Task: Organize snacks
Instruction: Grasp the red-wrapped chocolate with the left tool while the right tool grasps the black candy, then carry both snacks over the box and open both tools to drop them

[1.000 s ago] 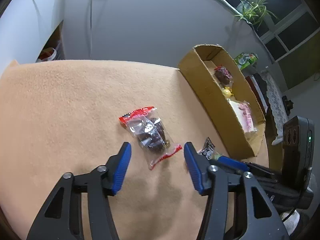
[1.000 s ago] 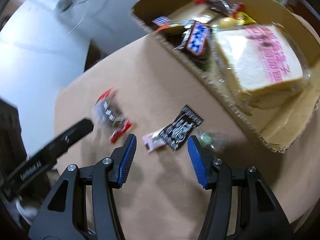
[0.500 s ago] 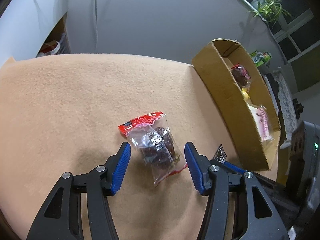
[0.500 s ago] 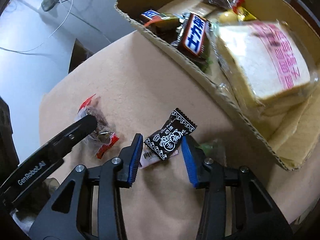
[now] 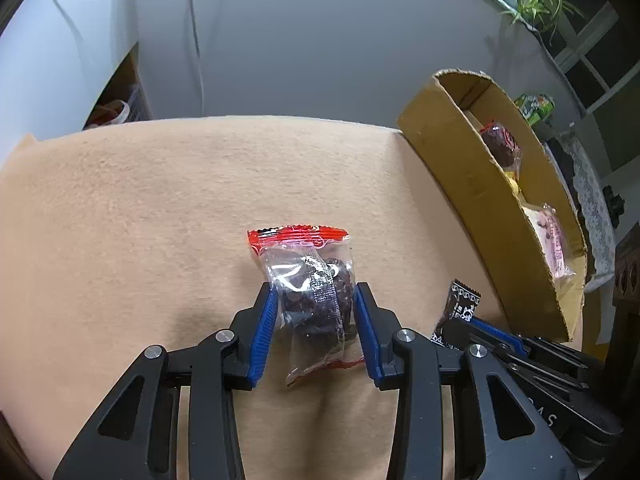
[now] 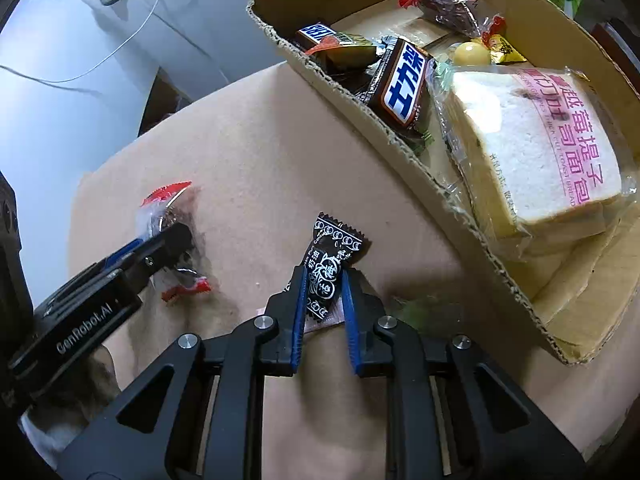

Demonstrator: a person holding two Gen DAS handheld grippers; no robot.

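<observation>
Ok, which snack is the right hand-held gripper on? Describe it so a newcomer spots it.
Start at the cardboard box on the tan cloth. Just outside its long wall, the right hand-held gripper pinches a small black candy wrapper: white lettering, zigzag top edge, unlike the clear, red-ended packet farther left.

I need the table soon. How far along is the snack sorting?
Done: the cardboard box already holds bread, chocolate bars and candies. In hand: the left tongs clamp the clear red-edged packet, and the right tongs clamp the black candy. Left: both must go into the box; a greenish wrapper also lies outside it.
</observation>
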